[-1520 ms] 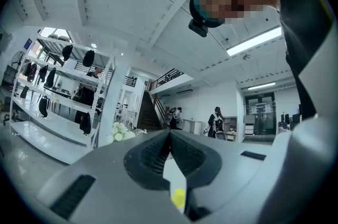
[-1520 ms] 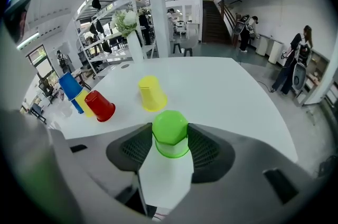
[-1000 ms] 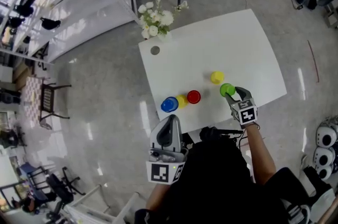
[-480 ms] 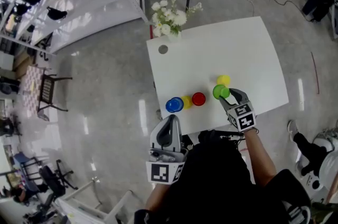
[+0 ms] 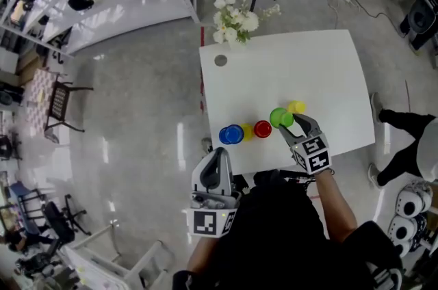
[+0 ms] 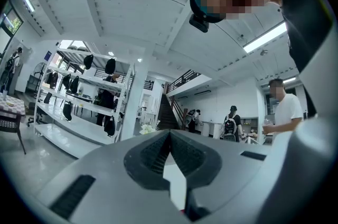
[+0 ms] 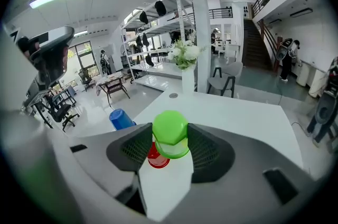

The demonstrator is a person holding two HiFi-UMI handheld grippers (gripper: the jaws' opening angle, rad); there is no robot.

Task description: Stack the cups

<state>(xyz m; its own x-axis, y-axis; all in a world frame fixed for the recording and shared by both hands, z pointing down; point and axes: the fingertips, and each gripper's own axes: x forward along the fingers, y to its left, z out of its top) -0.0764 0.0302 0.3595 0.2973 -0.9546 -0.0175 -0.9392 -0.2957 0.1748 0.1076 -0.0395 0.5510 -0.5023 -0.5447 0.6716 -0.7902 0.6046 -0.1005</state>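
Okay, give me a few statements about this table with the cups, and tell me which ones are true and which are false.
1. The right gripper grips a green cup between its fingers. True.
2. The left gripper is open above the table. False: its fingers are together with nothing between them, and it is held back near the person's body.
3. In the head view, the blue cup stands right of the red cup. False: it stands left of it.
4. In the head view, white flowers stand at the table's far left corner. True.
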